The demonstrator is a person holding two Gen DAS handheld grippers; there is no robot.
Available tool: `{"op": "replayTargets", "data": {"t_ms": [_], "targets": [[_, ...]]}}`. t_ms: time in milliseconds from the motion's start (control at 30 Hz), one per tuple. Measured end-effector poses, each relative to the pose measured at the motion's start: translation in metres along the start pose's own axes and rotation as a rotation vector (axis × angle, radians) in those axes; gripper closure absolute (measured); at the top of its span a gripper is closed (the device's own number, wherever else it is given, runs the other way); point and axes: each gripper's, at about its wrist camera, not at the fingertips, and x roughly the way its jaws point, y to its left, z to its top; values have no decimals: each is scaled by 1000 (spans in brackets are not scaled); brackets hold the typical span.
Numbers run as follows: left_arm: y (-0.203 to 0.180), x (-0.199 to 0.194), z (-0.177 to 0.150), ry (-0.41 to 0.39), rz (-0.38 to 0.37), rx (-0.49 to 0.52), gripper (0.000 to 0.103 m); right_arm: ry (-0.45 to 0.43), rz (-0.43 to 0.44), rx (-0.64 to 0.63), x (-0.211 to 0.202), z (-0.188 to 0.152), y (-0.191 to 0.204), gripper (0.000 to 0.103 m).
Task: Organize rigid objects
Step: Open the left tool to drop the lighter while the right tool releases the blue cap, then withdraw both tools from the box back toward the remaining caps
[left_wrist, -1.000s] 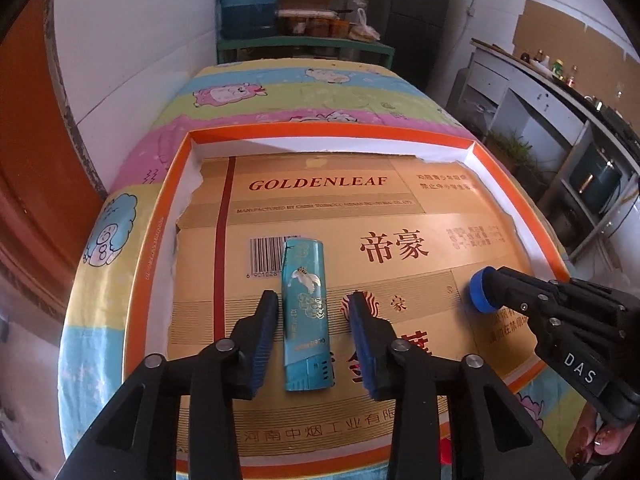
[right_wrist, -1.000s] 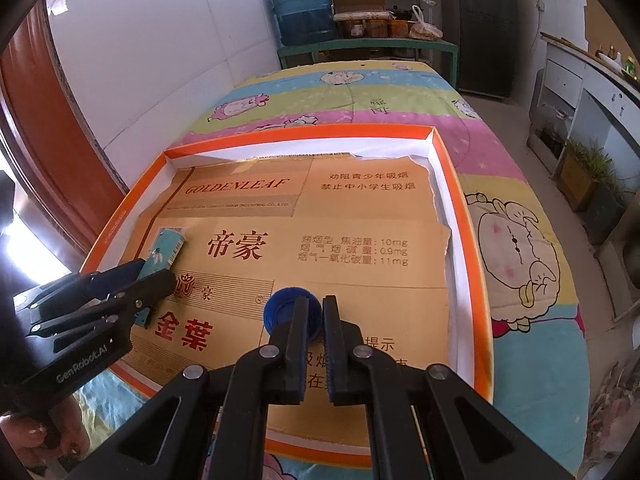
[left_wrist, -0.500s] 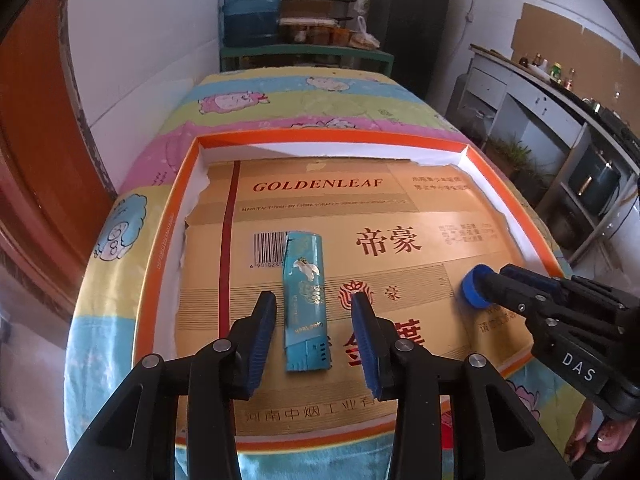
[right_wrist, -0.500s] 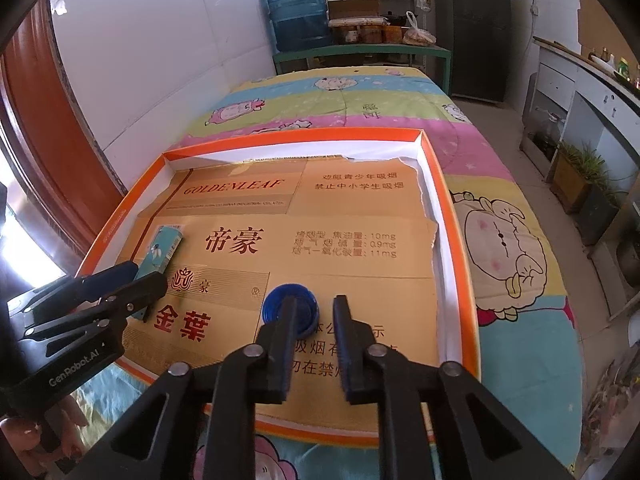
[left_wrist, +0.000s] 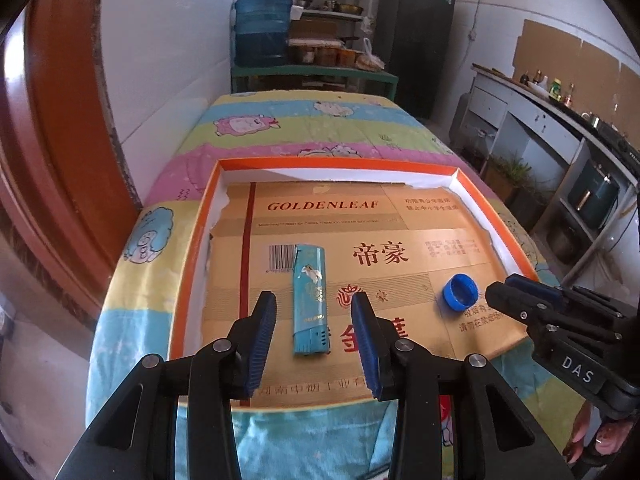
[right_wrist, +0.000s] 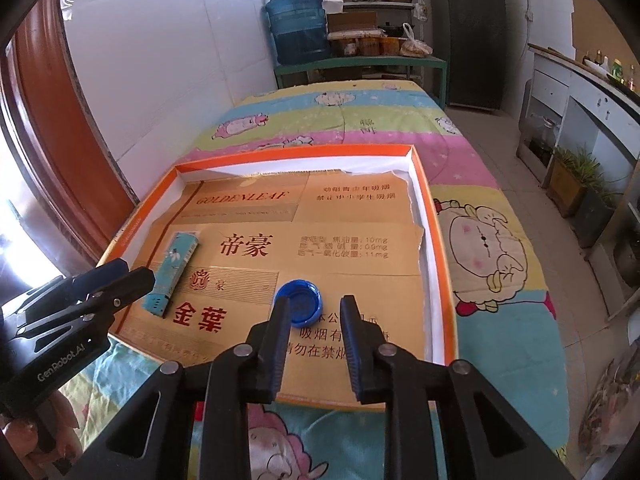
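Observation:
A teal lighter (left_wrist: 309, 280) (right_wrist: 176, 268) lies flat on the printed cardboard lining an orange-rimmed tray (left_wrist: 336, 160) (right_wrist: 436, 240). My left gripper (left_wrist: 313, 298) (right_wrist: 132, 272) hovers open above the lighter's near end, and its pads are clear of the lighter's sides. A blue bottle cap (left_wrist: 460, 290) (right_wrist: 298, 302) rests open side up on the cardboard to the right. My right gripper (right_wrist: 316, 302) (left_wrist: 516, 284) sits just behind the cap with its jaws opening. The cap lies beyond the left fingertip, and nothing is pressed between the pads.
The tray sits on a cartoon-print quilt (right_wrist: 492, 248) covering the table. A white wall (left_wrist: 160, 60) and a brown door frame (left_wrist: 60, 140) stand to the left. A blue water jug (right_wrist: 298, 28) and shelves are behind, and a counter (left_wrist: 560, 120) is on the right.
The right gripper went from shut on the blue cap to open and drew back, leaving the cap on the cardboard. The left gripper pulled back and up from the lighter, staying open.

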Motion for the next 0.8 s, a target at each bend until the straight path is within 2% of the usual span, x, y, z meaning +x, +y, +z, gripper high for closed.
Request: {"op": "replayTargets", "data": {"t_ms": [233,267,333,400,800], "targets": [[-1,-30,-7,-21,-20,-11,63,-36,21,-19,-33,-9,8,76],[-3,-35,-8,-27,-18,-4,63,-44,22,-23,-38,-10,9,74],[-6,-46,-10,-43,-12,6,61,-62,18,-33,-51,-13,12,55],[-7,-54,-12,-57,-7,7,54,-77,15,-37,-61,-16,13,49],[-5,-100,-26,-84,-43,-21,53,-76,28,-47,-102,-47,19,49]]}}
